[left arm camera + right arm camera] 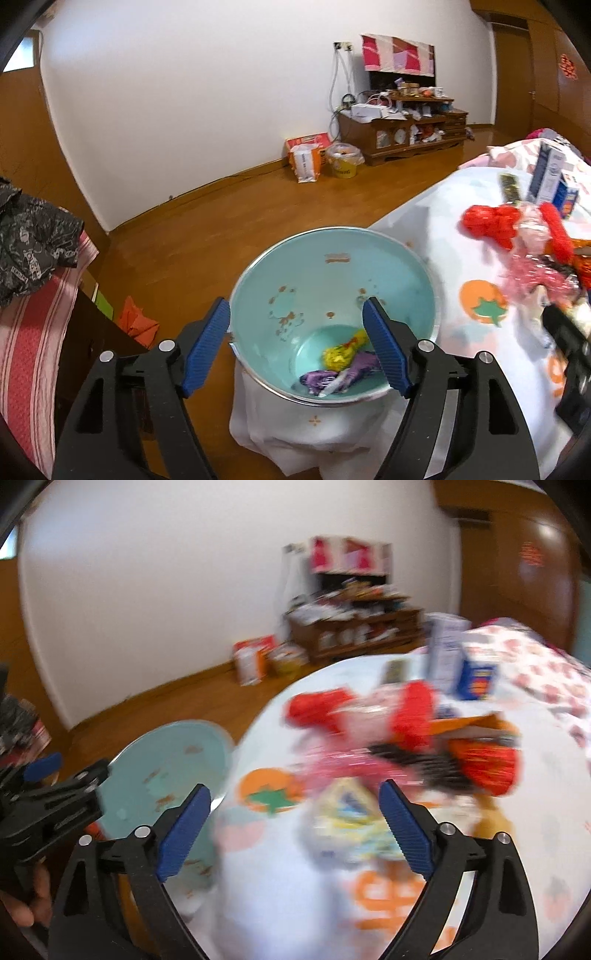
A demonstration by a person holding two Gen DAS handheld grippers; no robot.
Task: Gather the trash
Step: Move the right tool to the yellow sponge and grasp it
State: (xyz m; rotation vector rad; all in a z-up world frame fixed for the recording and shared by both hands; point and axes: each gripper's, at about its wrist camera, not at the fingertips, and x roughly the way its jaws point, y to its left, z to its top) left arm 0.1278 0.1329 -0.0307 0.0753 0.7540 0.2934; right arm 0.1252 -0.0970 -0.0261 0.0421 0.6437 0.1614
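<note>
Wooden floor holds a blue bin (334, 280) with two wrappers (343, 365) inside, more trash (517, 236) waits at 3 o'clock, and the left gripper (295, 347) and right gripper (295, 827) gape wide, holding nothing.

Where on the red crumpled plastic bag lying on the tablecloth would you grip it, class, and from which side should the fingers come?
Grip the red crumpled plastic bag at its bunched left lump, which stands clear on the tablecloth. Come from above and from the bucket side: its right end runs into the pile of pink wrappers, while that side looks bare. The soft folds should pinch easily between open fingers.
</note>
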